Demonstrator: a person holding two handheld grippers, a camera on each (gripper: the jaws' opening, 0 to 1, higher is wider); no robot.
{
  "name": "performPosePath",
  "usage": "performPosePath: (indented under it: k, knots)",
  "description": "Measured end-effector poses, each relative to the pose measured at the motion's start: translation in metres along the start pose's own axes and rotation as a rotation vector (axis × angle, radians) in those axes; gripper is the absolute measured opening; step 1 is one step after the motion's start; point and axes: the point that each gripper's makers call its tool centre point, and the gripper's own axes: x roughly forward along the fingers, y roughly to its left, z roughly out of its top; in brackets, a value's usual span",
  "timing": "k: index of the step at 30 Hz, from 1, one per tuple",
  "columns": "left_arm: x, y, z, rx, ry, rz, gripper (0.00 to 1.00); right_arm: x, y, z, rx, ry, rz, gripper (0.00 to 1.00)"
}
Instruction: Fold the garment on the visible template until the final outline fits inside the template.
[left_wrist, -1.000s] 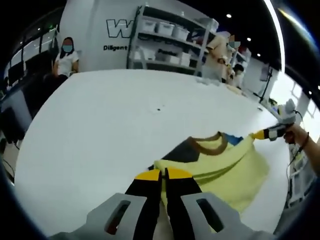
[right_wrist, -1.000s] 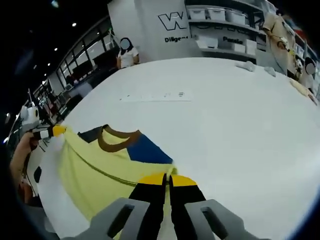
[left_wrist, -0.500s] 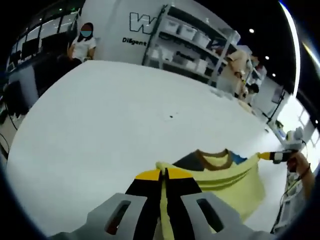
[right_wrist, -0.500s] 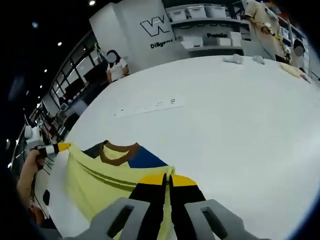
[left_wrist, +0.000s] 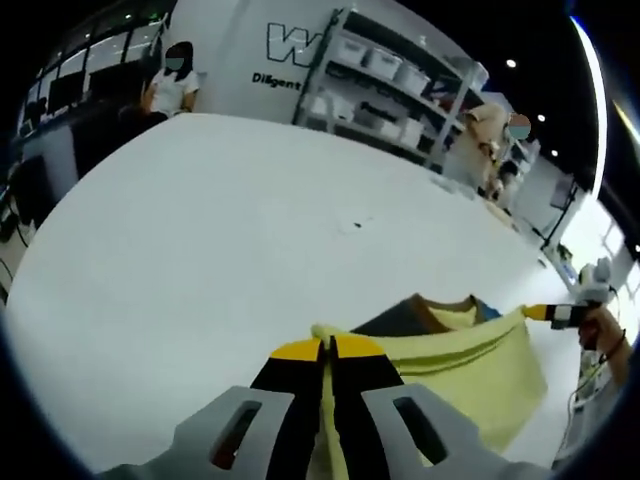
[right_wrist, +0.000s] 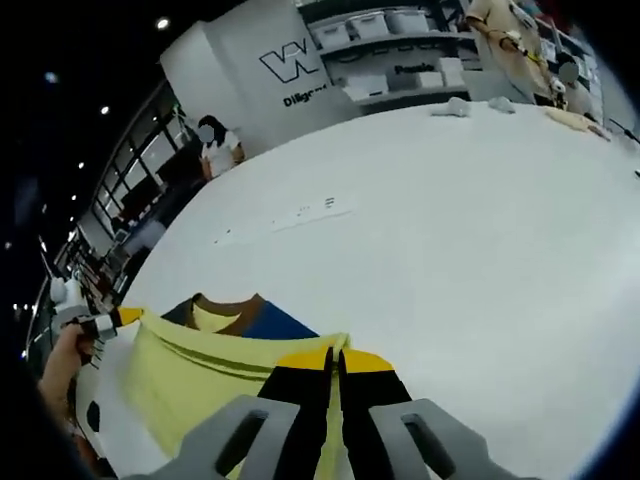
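Note:
A pale yellow garment (left_wrist: 470, 365) with a brown collar (left_wrist: 440, 305) and dark and blue shoulder panels hangs stretched between my two grippers above a white table (left_wrist: 200, 230). My left gripper (left_wrist: 326, 347) is shut on one corner of its yellow hem. The right gripper (left_wrist: 537, 312) comes in from the right in the left gripper view, holding the other corner. In the right gripper view my right gripper (right_wrist: 333, 357) is shut on the garment (right_wrist: 190, 370), and the left gripper (right_wrist: 122, 318) pinches the far corner, held by a hand (right_wrist: 62, 355).
White markings (right_wrist: 300, 211) lie on the table (right_wrist: 480, 230) beyond the garment. Shelves with bins (left_wrist: 390, 80) and a wall with lettering stand at the back. A person (left_wrist: 170, 85) sits at the far left edge, another (left_wrist: 495, 135) stands by the shelves.
Both views have swung a little. The yellow hem is drawn further up over the collar, so less of the blue and dark panels shows.

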Motion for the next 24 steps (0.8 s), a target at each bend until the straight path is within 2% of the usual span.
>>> performPosePath:
  k: [6, 11, 16, 21, 22, 23, 24]
  knots:
    - [0.004, 0.003, -0.005, 0.039, 0.011, 0.01, 0.0, 0.005, -0.001, 0.002, -0.057, -0.006, 0.02, 0.0]
    - [0.007, 0.004, -0.011, 0.1, 0.031, 0.027, 0.0, 0.012, -0.004, 0.001, -0.168, 0.012, 0.01, 0.0]
    - [0.01, 0.006, -0.012, 0.132, 0.037, 0.044, 0.0, 0.017, -0.005, -0.001, -0.221, 0.014, 0.005, 0.0]
    - [0.006, 0.0, -0.006, 0.282, 0.02, 0.013, 0.02, 0.012, 0.001, 0.006, -0.332, -0.019, 0.026, 0.0]
    - [0.003, -0.001, -0.006, 0.327, 0.032, 0.003, 0.04, 0.011, 0.002, 0.007, -0.342, -0.02, 0.035, 0.0]
    - [0.003, -0.001, -0.004, 0.34, 0.028, 0.002, 0.08, 0.008, 0.005, 0.006, -0.374, -0.015, 0.055, 0.0]
    - [0.001, -0.003, -0.001, 0.391, 0.012, -0.016, 0.12, 0.007, 0.007, 0.009, -0.407, -0.025, 0.067, 0.03]
